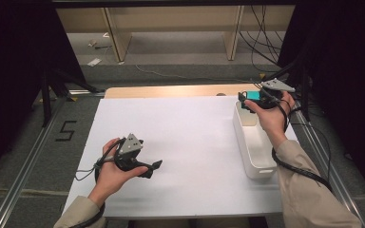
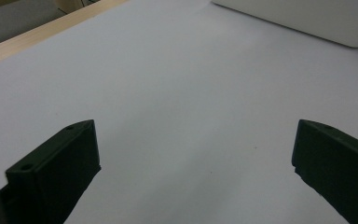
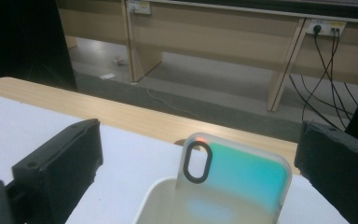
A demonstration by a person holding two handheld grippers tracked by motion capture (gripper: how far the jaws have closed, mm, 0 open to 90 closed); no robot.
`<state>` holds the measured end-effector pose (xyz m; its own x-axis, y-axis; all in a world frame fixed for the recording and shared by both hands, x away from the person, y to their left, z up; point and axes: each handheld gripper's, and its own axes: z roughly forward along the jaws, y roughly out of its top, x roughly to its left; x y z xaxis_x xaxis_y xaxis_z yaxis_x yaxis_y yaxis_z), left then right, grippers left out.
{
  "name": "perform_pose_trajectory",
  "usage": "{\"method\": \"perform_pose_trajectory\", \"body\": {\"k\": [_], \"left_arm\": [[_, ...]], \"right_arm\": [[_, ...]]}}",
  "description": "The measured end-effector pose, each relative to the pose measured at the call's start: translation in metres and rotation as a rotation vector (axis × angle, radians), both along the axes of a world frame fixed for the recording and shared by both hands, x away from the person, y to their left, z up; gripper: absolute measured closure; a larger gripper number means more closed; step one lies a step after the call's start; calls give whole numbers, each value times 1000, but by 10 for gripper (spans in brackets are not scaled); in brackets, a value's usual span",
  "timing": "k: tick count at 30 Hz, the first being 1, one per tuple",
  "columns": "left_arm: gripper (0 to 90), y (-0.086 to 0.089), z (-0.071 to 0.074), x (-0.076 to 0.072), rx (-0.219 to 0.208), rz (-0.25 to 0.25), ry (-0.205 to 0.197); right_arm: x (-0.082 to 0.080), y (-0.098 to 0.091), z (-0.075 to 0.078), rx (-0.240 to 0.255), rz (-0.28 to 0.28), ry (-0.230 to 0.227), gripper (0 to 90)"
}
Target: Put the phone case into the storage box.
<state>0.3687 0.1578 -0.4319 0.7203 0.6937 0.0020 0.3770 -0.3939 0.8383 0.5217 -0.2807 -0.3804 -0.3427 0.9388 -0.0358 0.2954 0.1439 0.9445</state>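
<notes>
A translucent phone case [image 3: 242, 179] with a teal-to-orange sheen and a black oval camera cut-out stands upright in the far end of a white bin [image 3: 153, 193]. My right gripper [image 3: 198, 128] is open, its jaws wide on either side of the case and not touching it. From above, the right gripper [image 1: 247, 102] hovers over the far end of the bin [image 1: 240, 137]. Low over the white sheet [image 1: 190, 142], near its front left, my left gripper [image 1: 153, 168] is open with nothing between its jaws [image 2: 196, 126].
The bin [image 2: 307, 18] lies along the right edge of the white sheet. A wooden table edge [image 1: 171, 90] runs behind the sheet. Beyond it are wooden furniture legs and cables on the floor. Cables trail from both grippers.
</notes>
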Motion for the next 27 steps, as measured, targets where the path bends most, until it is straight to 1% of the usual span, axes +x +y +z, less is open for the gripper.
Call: {"method": "perform_pose_trajectory", "body": {"k": [6,11,21,27], "left_arm": [[3,-1,0,0,1,-1,1],[3,0,0,0,-1,-1,0],[3,-1,0,0,-2,-2,1],[3,-1,0,0,-2,-2,2]], "right_arm": [[-5,0,3,8,13,-21,29],[-8,2,3,9,30,-17,30],[-17,10,3,6,81,-8,35],[-23,12,3,15,105,1,40]]}}
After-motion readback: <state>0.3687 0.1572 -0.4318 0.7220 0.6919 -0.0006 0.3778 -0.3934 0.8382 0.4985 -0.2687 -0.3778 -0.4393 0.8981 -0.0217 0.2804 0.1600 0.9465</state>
